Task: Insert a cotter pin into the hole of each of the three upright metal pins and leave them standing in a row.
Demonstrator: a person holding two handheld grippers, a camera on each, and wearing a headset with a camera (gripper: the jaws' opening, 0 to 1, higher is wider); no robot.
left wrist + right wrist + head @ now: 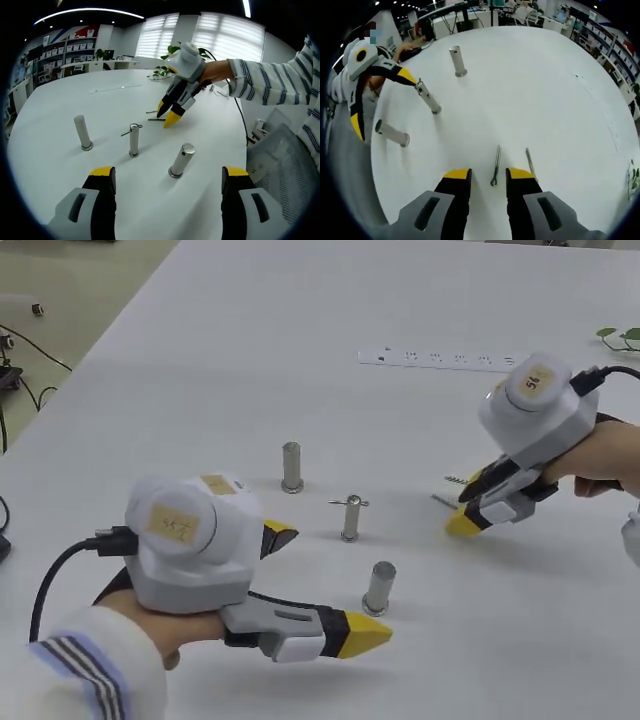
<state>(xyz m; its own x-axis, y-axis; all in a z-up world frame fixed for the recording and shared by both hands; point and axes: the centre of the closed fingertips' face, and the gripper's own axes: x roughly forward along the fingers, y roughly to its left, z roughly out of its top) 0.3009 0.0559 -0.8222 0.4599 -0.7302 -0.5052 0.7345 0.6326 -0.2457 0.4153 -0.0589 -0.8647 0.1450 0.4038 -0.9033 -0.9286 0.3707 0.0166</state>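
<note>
The left gripper (340, 583) hovers with its jaws spread wide and empty. The far metal pin (291, 466) is bare, the middle metal pin (350, 518) carries a cotter pin (350, 502) crosswise near its top, and the near metal pin (380, 586) is bare, so one is done and two remain. The right gripper (465, 522), with its jaws narrowly parted and holding nothing, is at two loose cotter pins (496, 165) that lie flat on the table (200, 360), their long axes running along its jaws.
</note>
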